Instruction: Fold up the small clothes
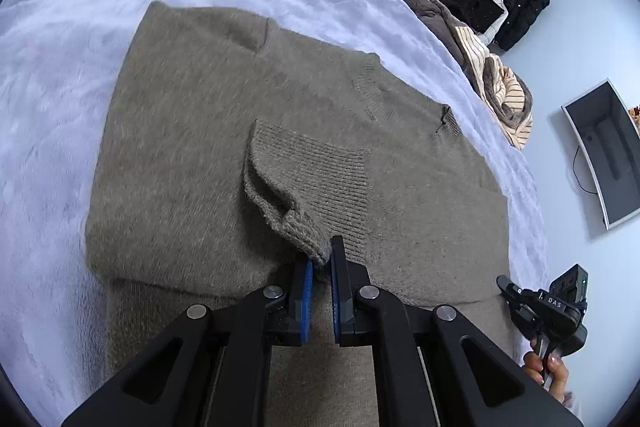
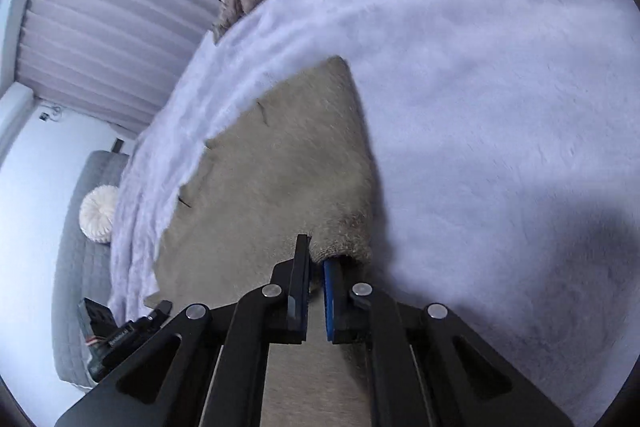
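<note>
Left wrist view, left tool (image 1: 322,259) clenched on sweater (image 1: 200,147) cuff, right tool (image 2: 316,259) pinching its edge

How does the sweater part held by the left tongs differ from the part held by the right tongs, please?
The left tongs pinch a ribbed cuff lying across the sweater's body; the right tongs pinch a plain fuzzy edge beside the blanket. Both tongs are shut on the same olive knit.
</note>
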`<action>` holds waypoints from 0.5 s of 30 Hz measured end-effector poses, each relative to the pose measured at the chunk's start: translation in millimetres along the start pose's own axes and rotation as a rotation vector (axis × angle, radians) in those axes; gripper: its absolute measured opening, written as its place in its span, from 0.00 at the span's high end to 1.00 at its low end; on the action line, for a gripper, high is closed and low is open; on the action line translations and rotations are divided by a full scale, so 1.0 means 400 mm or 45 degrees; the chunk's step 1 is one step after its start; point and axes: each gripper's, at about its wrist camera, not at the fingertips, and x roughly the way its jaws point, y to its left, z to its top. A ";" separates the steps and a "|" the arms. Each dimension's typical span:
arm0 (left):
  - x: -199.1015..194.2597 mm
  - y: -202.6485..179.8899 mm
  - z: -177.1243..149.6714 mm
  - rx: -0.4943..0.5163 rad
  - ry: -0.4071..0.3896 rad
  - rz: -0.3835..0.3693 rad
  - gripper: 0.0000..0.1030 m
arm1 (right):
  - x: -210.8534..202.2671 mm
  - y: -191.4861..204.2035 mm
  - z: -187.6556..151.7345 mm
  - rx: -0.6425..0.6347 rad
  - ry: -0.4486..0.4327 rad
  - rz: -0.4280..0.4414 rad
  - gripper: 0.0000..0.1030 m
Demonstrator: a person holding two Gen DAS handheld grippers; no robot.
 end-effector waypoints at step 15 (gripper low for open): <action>-0.069 -0.071 0.025 0.151 -0.168 0.220 0.12 | -0.022 -0.086 0.042 0.176 0.021 0.313 0.50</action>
